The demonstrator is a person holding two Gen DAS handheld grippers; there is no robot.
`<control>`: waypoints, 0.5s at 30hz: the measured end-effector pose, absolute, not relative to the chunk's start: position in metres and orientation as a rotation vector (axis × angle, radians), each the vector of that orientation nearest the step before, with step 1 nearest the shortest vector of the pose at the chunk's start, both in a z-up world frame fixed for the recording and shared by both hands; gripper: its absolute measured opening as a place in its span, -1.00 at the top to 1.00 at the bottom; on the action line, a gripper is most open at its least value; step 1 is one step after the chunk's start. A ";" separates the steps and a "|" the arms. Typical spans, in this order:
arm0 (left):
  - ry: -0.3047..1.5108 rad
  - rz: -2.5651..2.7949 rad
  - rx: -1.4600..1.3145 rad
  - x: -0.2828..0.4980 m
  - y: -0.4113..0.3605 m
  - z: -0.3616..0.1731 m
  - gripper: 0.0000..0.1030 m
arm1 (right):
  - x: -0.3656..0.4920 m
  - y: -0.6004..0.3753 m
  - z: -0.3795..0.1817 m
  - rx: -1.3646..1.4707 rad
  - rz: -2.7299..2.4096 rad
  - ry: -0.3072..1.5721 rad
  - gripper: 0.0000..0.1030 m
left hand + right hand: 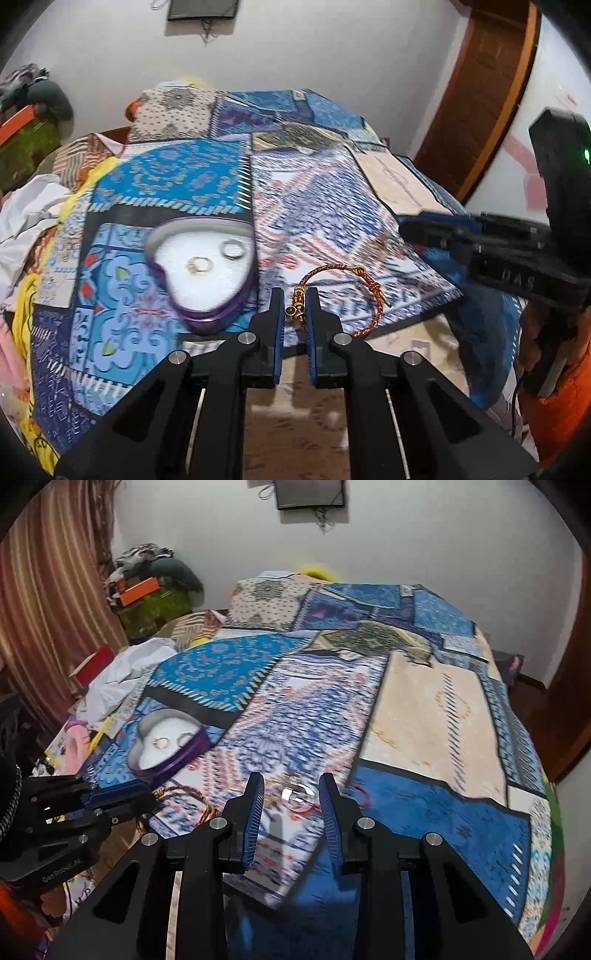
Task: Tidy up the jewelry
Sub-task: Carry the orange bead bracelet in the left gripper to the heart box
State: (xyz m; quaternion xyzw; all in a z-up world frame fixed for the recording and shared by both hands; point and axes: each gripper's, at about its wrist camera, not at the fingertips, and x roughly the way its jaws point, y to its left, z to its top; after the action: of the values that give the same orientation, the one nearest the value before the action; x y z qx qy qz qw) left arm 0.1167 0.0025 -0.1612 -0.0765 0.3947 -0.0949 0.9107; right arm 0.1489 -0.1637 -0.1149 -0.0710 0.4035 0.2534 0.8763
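Black linkage arms are filling the lower part of the left wrist view, and the left gripper (294, 295) is clamping the beaded section of a red-and-gold braided bracelet (345, 295) between its blue pads, with the rest of the loop trailing to the right over the patchwork bedspread (177, 184). Just left of the fingertips, a purple heart-shaped box (207, 273) is sitting open with a white lining, holding a gold ring (199, 265) near its middle and a silver ring (232, 250) toward its upper right. Further left in that frame, white crumpled cloth (29, 210) and yellow fabric are crowding the edge of the bed. At the right edge, the right gripper (406, 227) is reaching in over the spread, clear of the bracelet. In the right wrist view, the right gripper (291, 790) is standing partly open with nothing pressed between its pads; blurred pieces of jewellery (295, 795), one clear and ring-like, are lying on the spread between and beyond its fingers, too smeared to name. The box (170, 746) is showing at middle left there, and the left gripper (151, 801) is coming in from lower left with the bracelet (207, 810) at its tips.
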 end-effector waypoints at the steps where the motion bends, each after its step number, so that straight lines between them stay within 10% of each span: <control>1: 0.808 -0.185 -0.166 0.117 0.007 -0.160 0.82 | 0.149 -0.160 -0.116 -0.152 0.540 0.845 0.46; 15: 0.777 -0.132 -0.230 0.119 0.043 -0.165 0.82 | 0.155 -0.139 -0.147 -0.131 0.572 0.970 0.57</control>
State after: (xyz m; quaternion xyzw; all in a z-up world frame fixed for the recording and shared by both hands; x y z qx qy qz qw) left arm 0.1191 0.0434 -0.1651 -0.1117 0.3775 -0.0642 0.9170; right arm 0.1548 -0.1387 -0.1466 -0.0621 0.4596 0.2710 0.8435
